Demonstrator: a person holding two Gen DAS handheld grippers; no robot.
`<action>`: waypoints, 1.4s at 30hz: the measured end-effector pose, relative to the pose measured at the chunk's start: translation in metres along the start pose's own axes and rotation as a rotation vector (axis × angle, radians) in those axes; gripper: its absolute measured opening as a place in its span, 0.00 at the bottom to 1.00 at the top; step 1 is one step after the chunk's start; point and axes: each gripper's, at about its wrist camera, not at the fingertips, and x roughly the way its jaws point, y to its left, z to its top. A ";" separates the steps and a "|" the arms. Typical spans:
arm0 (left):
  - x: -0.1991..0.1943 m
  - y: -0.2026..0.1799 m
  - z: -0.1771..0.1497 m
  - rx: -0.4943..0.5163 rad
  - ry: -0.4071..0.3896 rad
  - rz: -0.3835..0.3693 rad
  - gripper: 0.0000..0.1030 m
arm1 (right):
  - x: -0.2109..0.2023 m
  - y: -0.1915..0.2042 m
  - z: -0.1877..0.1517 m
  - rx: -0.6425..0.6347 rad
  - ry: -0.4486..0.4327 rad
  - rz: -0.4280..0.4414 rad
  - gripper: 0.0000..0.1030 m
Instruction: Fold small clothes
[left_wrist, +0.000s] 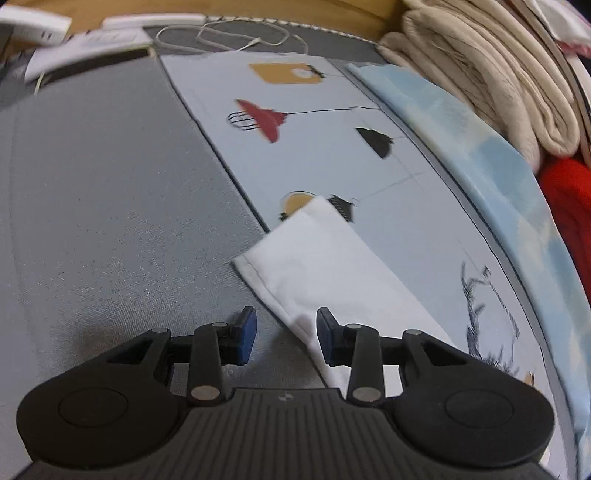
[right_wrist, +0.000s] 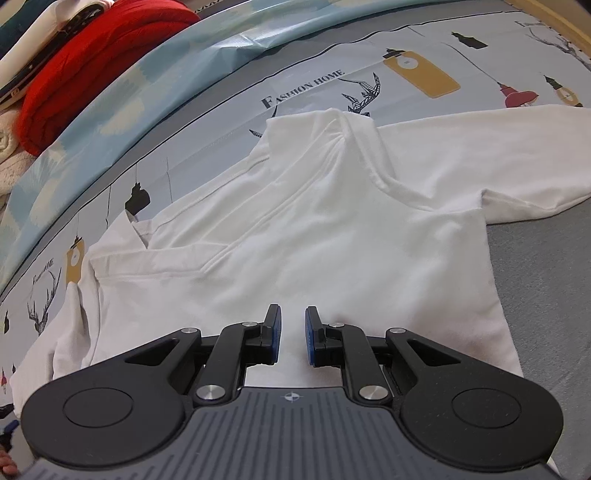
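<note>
A small white long-sleeved top (right_wrist: 314, 229) lies flat on the printed cloth (right_wrist: 406, 48), collar away from me, one sleeve folded over its left side, the other stretched out right. My right gripper (right_wrist: 293, 334) hovers over its lower middle, jaws narrowly apart and holding nothing. In the left wrist view a white sleeve end (left_wrist: 321, 266) lies across the edge of the printed cloth (left_wrist: 314, 147) and the grey surface (left_wrist: 110, 221). My left gripper (left_wrist: 287, 334) is open, low over the sleeve's near edge, with its right pad (left_wrist: 327, 334) above the fabric.
A folded red garment (right_wrist: 92, 70) and beige folded blankets (left_wrist: 491, 74) are stacked beyond a light blue patterned cloth (left_wrist: 480, 155). A white cable (left_wrist: 229, 37) and white devices (left_wrist: 85, 48) lie at the far edge of the grey surface.
</note>
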 end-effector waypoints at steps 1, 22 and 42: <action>0.004 0.002 -0.001 -0.005 -0.002 -0.008 0.38 | 0.000 -0.001 0.001 0.001 0.000 0.000 0.14; -0.072 -0.145 -0.072 0.364 -0.221 -0.024 0.29 | 0.000 -0.016 0.005 0.035 -0.024 -0.028 0.14; -0.104 -0.229 -0.260 1.060 0.177 -0.256 0.38 | -0.059 -0.132 0.040 0.259 -0.153 -0.051 0.14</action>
